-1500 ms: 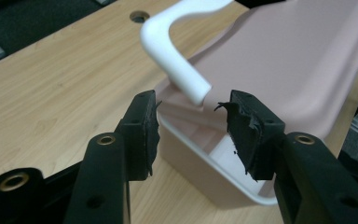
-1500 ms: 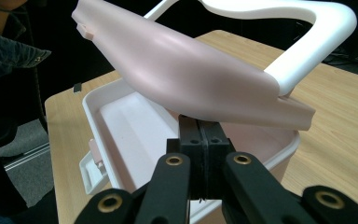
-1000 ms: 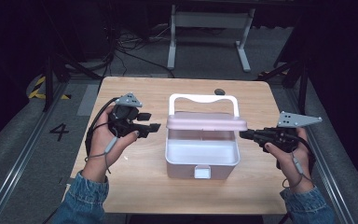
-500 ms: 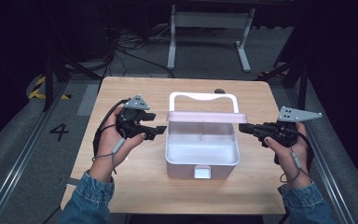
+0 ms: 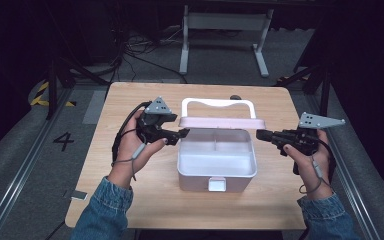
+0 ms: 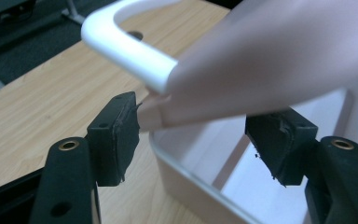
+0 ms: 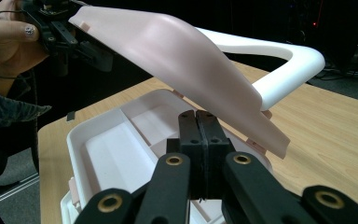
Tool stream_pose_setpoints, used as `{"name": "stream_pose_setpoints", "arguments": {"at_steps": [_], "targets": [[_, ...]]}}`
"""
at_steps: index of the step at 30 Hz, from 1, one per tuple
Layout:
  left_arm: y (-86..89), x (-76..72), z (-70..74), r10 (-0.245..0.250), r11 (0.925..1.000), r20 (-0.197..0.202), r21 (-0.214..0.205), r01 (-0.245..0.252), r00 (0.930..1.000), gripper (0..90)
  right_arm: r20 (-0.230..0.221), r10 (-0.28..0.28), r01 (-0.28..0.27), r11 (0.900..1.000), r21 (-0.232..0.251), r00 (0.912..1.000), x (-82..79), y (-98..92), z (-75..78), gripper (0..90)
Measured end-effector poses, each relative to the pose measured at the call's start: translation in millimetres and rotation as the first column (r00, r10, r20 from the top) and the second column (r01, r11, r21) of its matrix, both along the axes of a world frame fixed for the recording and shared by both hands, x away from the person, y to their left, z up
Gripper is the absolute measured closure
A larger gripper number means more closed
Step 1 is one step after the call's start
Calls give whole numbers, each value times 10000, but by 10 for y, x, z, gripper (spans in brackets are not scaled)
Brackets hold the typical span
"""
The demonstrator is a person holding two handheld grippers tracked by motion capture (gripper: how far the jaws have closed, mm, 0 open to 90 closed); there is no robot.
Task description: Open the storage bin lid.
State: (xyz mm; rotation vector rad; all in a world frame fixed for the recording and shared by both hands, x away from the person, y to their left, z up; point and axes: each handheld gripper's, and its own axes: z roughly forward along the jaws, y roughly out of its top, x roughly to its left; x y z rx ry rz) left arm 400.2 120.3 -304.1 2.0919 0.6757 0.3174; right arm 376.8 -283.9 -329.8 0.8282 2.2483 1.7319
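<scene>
Centre frame sits the white box [image 5: 217, 167], its pink lid [image 5: 220, 122] raised. The left gripper [image 6: 200, 140] has just been opening, jaws apart around the lid's corner; the left pad looks to touch its edge. The right gripper [image 7: 199, 140] is pressed together, empty, and its view shows the box's compartments.

The worktop [image 5: 130, 200] is pale wood-grain laminate with a matt finish, the box [image 5: 215, 172] and its white handle [image 5: 217, 102] are smooth plastic, its pink lid [image 7: 177, 60] satin-smooth, and each tool's pads [image 6: 116, 135] look like rough black rubber.
</scene>
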Motion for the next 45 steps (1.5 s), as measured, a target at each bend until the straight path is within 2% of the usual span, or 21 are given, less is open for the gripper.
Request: {"name": "stream_pose_setpoints", "arguments": {"at_steps": [10,13,14,15,20,27,37,41,45], "targets": [[-99,-4,107,-229,9990,718,-367,256,9972,368,-123,-13,16,9998,185,9999,19,-19,-14,900],[-106,-4,117,-389,9980,921,-453,432,9950,390,-127,-33,35,9998,185,9999,18,-18,-15,900],[-113,-3,119,-469,9975,863,-486,513,9952,424,-127,-40,43,9998,191,9999,18,-18,-16,900],[-122,-4,121,-540,9971,834,-497,583,9951,454,-131,-56,58,9998,185,9999,18,-19,-17,900],[-144,2,145,-588,9978,1028,-250,617,9930,494,-188,-142,146,9997,219,9997,9,-40,-21,898],[-149,35,169,-542,9981,890,-255,567,9946,509,-199,-189,192,9997,160,9996,-26,-69,-19,887],[-115,192,209,-405,9966,458,-693,436,9981,555,-364,-584,586,9983,32,9976,-69,-192,-74,873],[-116,269,235,-245,9969,573,-732,287,9981,606,-438,-755,758,9971,50,9962,-106,-254,-85,871],[-120,348,244,-144,9958,480,-892,186,9987,636,-432,-917,920,9958,35,9948,-130,-312,-92,870]]}}
